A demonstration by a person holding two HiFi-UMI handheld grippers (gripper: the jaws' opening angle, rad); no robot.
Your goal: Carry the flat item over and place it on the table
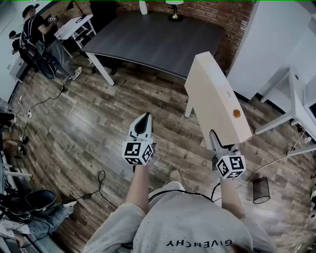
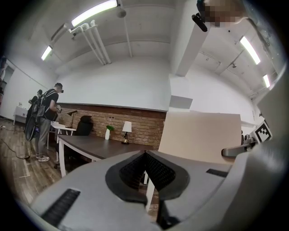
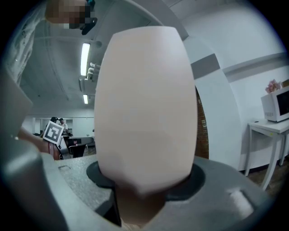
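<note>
Wooden floor [image 1: 89, 123] spreads below, the dark table [image 1: 153, 39] at twelve o'clock. Our left gripper [image 1: 145, 118] is closed and empty. At four o'clock our right gripper [image 1: 216, 139] clamps the beige board [image 1: 217, 99] by one end, so it could pivot loose.

Board [image 1: 217, 99]: smooth, matt, beige. Tabletop [image 1: 153, 39]: dark, matt. Floor [image 1: 84, 128]: wood planks, slight sheen. Far wall [image 1: 232, 15]: rough brick.
</note>
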